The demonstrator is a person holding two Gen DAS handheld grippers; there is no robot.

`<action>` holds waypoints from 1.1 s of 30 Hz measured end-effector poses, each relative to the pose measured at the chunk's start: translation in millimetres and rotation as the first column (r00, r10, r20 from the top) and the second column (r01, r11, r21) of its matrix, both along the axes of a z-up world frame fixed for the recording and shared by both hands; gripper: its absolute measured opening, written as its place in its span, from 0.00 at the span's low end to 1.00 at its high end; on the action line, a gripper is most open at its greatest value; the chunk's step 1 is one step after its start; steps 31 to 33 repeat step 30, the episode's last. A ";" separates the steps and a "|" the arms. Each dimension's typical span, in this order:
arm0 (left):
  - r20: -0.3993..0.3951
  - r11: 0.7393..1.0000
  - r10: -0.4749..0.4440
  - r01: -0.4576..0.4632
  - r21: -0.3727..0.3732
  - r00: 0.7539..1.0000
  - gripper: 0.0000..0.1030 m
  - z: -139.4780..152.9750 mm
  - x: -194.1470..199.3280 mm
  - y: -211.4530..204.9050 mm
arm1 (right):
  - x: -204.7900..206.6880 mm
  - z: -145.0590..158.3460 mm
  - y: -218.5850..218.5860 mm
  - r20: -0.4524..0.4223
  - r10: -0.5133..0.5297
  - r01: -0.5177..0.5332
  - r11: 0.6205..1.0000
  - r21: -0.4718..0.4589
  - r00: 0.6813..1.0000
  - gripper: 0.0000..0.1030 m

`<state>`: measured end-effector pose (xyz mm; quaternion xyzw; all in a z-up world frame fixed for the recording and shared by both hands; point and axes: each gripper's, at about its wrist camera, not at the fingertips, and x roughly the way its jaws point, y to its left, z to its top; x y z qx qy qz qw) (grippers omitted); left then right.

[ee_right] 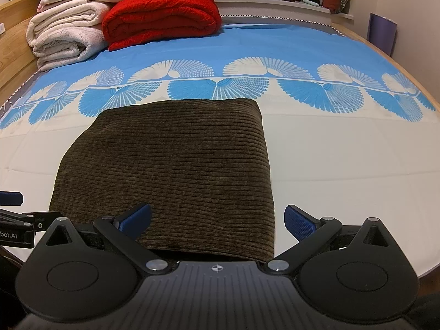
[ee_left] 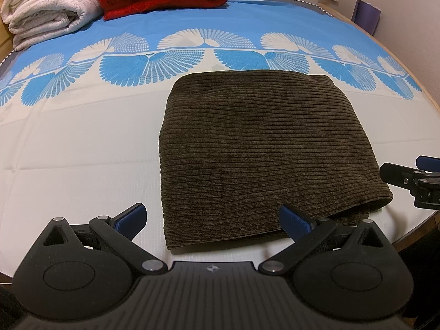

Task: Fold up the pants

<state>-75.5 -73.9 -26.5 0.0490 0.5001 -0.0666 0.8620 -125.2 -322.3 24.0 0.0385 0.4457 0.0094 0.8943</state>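
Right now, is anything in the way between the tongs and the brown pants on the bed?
No, nothing visible is. The folded brown pants lie flat on the bed sheet, right in front of both open tongs, left and right. The red blanket and white blankets sit far behind the pants.

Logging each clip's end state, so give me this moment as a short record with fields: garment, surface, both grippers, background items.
garment: brown corduroy pants, folded into a compact rectangle
surface: blue-and-white patterned bedsheet
left gripper: open, holding nothing, at the pants' near edge
right gripper: open, holding nothing, at the pants' near edge
background: red blanket and cream blanket, folded at the bed's far end
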 end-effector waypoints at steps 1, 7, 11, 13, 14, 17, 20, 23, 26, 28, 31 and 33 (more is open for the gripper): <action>0.000 1.000 0.000 0.000 0.000 1.000 1.00 0.1 0.0 -0.2 | -0.4 -0.3 0.8 0.000 0.000 0.000 1.000 0.000 1.000 0.99; 0.000 1.000 -0.002 0.002 0.000 1.000 1.00 0.2 0.3 -0.7 | 0.1 0.3 0.9 -0.002 0.000 0.000 1.000 0.001 1.000 0.99; 0.000 1.000 -0.001 0.001 0.000 1.000 1.00 0.1 0.2 -0.8 | -0.7 0.1 2.1 -0.002 0.000 0.000 1.000 0.001 1.000 0.99; 0.000 1.000 -0.001 0.001 0.000 1.000 1.00 0.1 0.2 -0.9 | -0.8 0.2 1.9 -0.003 0.000 0.000 1.000 0.002 1.000 0.99; 0.001 1.000 -0.001 0.001 0.000 1.000 1.00 0.1 0.1 -1.1 | -0.4 0.4 1.2 -0.002 0.001 -0.001 1.000 0.002 1.000 0.99; 0.001 1.000 -0.006 0.006 0.000 1.000 1.00 0.5 0.7 -1.1 | -0.7 0.4 1.8 -0.002 0.001 -0.001 1.000 0.002 1.000 0.99; 0.001 1.000 -0.006 0.006 0.000 1.000 1.00 0.5 0.6 -1.3 | -0.6 0.5 1.9 -0.003 0.001 -0.001 1.000 0.001 1.000 0.99; 0.001 1.000 -0.011 0.011 0.001 1.000 1.00 0.8 1.0 -2.5 | -0.4 0.7 1.7 -0.004 0.001 -0.001 1.000 0.002 1.000 0.99; 0.006 1.000 -0.024 0.025 -0.001 1.000 1.00 1.0 0.7 -1.7 | -0.2 0.1 1.2 -0.004 0.001 -0.001 1.000 0.003 1.000 0.99; 0.013 0.999 -0.033 0.033 -0.001 0.999 1.00 1.6 0.4 -3.2 | 0.1 0.3 0.4 -0.004 0.001 -0.001 1.000 0.004 1.000 0.99; 0.012 0.999 -0.035 0.035 0.000 0.999 1.00 0.7 0.1 -2.1 | -0.4 -0.3 0.2 -0.005 0.000 0.000 1.000 0.006 1.000 0.99; 0.012 0.999 -0.035 0.035 0.000 0.999 1.00 0.7 0.1 -2.1 | -0.4 -0.3 0.2 -0.005 0.000 0.000 1.000 0.006 1.000 0.99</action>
